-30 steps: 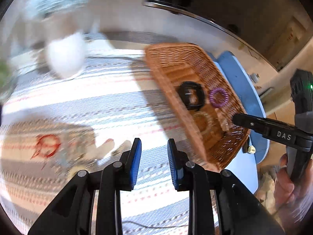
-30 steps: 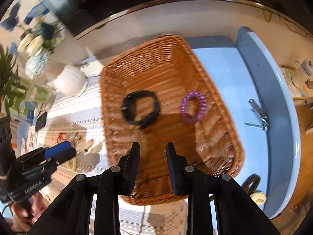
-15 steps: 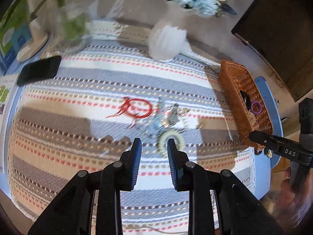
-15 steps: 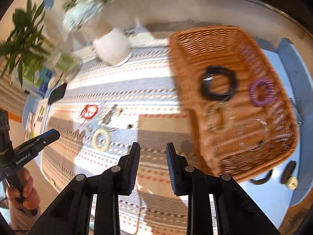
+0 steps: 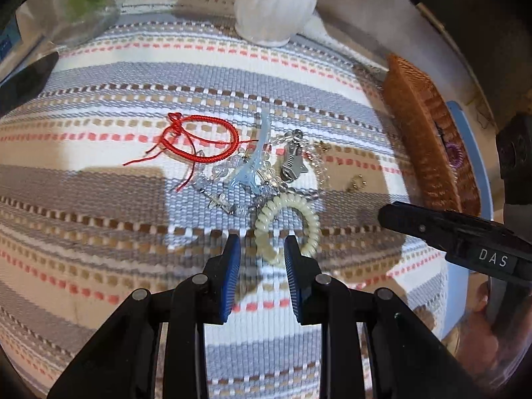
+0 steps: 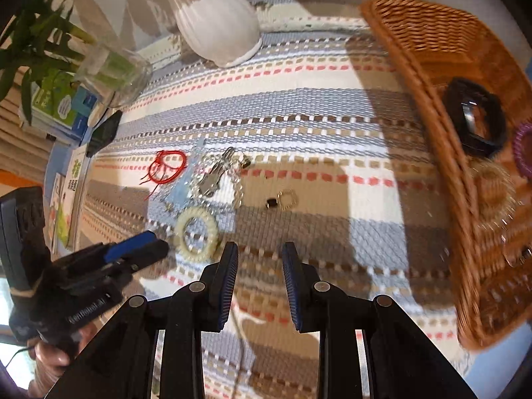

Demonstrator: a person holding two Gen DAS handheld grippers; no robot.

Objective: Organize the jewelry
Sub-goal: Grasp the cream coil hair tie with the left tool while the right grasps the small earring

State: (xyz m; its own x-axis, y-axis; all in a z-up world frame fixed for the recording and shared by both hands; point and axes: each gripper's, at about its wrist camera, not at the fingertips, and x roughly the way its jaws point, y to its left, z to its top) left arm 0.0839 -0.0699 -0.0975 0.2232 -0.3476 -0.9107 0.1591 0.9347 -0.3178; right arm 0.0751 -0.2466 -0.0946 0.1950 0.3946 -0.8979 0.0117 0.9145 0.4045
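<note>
A jumble of jewelry lies on the striped cloth: a red string bracelet point(image 5: 202, 143) point(image 6: 168, 166), a pale blue clip point(image 5: 252, 163), a silver clip point(image 5: 292, 163), clear beads, a small gold piece point(image 5: 357, 183) point(image 6: 287, 199) and a cream coil hair tie point(image 5: 286, 222) point(image 6: 196, 234). My left gripper point(image 5: 261, 249) point(image 6: 149, 246) hovers open just over the coil's near edge. My right gripper point(image 6: 259, 256) point(image 5: 385, 212) is open over bare cloth, right of the pile. The wicker basket point(image 6: 432, 99) point(image 5: 429, 146) holds a black band point(image 6: 475, 123), a purple coil point(image 6: 523, 153) and pale rings.
A white ribbed vase point(image 5: 276, 3) point(image 6: 219, 30) and a glass vase with green stems point(image 6: 113, 73) stand at the cloth's far side. A dark phone point(image 6: 104, 133) lies at the far left beside booklets. A hand point(image 6: 50, 362) grips the left tool.
Both grippers have swung from over the basket to the jewelry pile and come lower. The pile now fills the left view. Jaw gaps look unchanged.
</note>
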